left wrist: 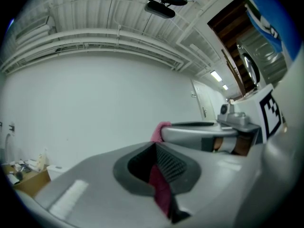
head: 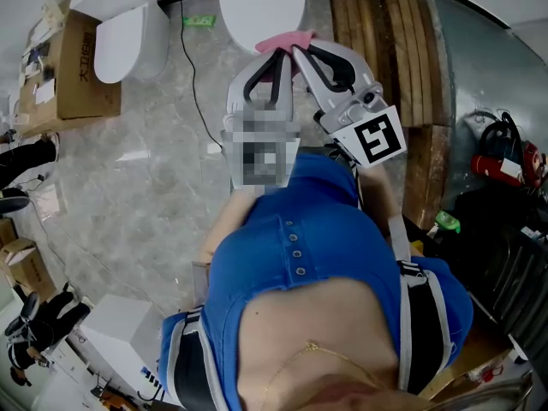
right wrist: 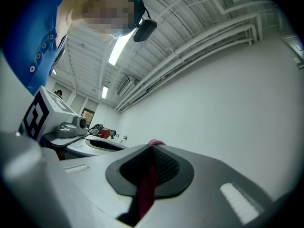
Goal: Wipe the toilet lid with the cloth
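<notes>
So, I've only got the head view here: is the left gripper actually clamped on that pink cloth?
Observer: Yes. In its own view the left gripper has its jaws shut on the cloth, with a strip pinched between the pads.
Operator: And the right?
Observer: Same. The right gripper is shut on the cloth, with a bit poking out at the far end.
Operator: Do their cameras see the toilet lid?
Observer: No, both face a white wall.

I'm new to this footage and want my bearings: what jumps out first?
A pink cloth, clamped by both the left hand-held gripper and the right hand-held gripper, at top centre of the head view in front of a white toilet lid. A second toilet stands upper left.
</notes>
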`<state>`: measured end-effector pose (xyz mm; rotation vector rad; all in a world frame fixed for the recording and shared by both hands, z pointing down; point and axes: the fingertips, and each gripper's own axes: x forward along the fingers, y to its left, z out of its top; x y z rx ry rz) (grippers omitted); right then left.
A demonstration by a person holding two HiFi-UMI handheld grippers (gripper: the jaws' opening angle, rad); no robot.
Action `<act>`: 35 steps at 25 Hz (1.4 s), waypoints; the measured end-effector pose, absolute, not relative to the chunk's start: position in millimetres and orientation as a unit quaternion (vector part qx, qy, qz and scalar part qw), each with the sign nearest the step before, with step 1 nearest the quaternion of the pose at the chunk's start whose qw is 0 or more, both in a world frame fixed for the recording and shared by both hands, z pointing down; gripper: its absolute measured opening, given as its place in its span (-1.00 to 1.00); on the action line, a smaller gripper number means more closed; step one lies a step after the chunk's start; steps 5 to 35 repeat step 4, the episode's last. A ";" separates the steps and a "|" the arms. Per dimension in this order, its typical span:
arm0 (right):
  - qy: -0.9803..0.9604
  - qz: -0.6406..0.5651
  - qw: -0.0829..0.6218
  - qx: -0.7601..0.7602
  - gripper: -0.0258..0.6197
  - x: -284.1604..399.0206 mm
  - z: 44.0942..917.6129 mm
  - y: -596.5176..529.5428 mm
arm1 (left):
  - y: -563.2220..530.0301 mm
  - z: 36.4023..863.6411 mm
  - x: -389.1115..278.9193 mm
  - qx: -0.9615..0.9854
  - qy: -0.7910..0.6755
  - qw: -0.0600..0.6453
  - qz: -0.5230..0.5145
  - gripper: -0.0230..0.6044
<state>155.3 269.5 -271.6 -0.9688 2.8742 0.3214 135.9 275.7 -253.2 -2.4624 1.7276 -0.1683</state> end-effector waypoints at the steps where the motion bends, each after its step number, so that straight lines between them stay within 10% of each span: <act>1: 0.941 0.105 0.046 -0.317 -0.89 155.3 -271.8 269.5 | 275.9 -254.0 136.0 -0.816 0.572 0.066 -0.055 -0.94; 35: 0.941 0.106 0.047 -0.317 -0.90 154.7 -273.0 270.0 | 276.7 -256.7 135.8 -0.816 0.571 0.071 -0.053 -0.94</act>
